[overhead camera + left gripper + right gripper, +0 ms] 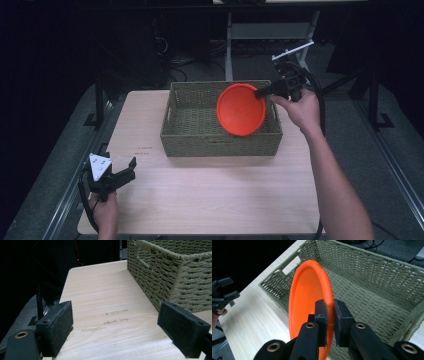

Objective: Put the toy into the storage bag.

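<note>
An orange plate hangs tilted on edge over the right half of the woven basket. My right gripper is shut on the plate's rim; in the right gripper view its jaws clamp the orange plate above the woven basket, with the right gripper pinching the edge. My left gripper rests low at the table's front left corner, open and holding nothing. In the left gripper view the left gripper has its pads wide apart over bare wood, with the woven basket ahead to the right.
The light wooden table has bare room in front of the basket and to its left. Dark floor, cables and a white stand leg lie beyond the far edge. The left gripper appears far off in the right gripper view.
</note>
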The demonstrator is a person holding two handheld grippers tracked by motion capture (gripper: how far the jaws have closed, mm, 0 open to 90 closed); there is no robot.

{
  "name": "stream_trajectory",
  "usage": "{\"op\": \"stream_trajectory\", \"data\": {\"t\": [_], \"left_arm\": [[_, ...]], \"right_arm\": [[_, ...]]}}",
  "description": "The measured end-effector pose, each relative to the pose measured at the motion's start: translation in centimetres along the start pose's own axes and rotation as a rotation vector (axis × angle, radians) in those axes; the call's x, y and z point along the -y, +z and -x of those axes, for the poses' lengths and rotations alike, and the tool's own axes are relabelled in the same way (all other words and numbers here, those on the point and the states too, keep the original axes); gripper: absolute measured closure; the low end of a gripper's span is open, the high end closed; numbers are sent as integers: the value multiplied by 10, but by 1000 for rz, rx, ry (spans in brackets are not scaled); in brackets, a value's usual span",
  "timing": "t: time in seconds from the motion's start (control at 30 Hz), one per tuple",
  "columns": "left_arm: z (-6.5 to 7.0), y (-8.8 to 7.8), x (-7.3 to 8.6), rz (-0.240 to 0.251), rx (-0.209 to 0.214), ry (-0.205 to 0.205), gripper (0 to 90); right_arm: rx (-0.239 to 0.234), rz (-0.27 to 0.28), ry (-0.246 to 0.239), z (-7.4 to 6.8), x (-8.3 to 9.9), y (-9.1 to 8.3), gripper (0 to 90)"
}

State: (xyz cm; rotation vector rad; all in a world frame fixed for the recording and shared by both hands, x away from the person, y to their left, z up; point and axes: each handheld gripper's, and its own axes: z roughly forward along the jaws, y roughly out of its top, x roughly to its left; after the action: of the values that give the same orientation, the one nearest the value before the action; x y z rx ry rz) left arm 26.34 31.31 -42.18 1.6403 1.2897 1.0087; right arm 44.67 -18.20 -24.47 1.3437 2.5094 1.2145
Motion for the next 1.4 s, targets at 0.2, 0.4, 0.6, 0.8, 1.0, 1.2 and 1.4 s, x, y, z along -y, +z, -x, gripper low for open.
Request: {"op": "stream_trajectory", "data": {"t": [0.2, 0.4, 0.6, 0.8, 1.0, 1.2, 1.4], "left_arm": [[0, 0, 0, -2, -1, 3, 127], [0, 0, 0, 1, 0, -1, 127], [0, 0, 0, -2, 4, 7, 127], [0, 0, 0, 2, 1, -2, 127], [0, 1, 0, -1, 4, 10, 127], [0, 0, 0, 8, 1, -3, 127], [0, 0, 0, 2, 5, 7, 127]], "right_arm": [[-4, 3, 12, 3, -5, 5, 821], [7, -7, 22, 7, -9, 10, 821], [12, 1, 41, 12, -11, 13, 821], [29, -5, 55, 18, -11, 20, 821], [31, 0, 79, 23, -10, 27, 821], [39, 0, 90, 29, -10, 31, 820], [61, -1, 111, 35, -10, 35, 820]]}}
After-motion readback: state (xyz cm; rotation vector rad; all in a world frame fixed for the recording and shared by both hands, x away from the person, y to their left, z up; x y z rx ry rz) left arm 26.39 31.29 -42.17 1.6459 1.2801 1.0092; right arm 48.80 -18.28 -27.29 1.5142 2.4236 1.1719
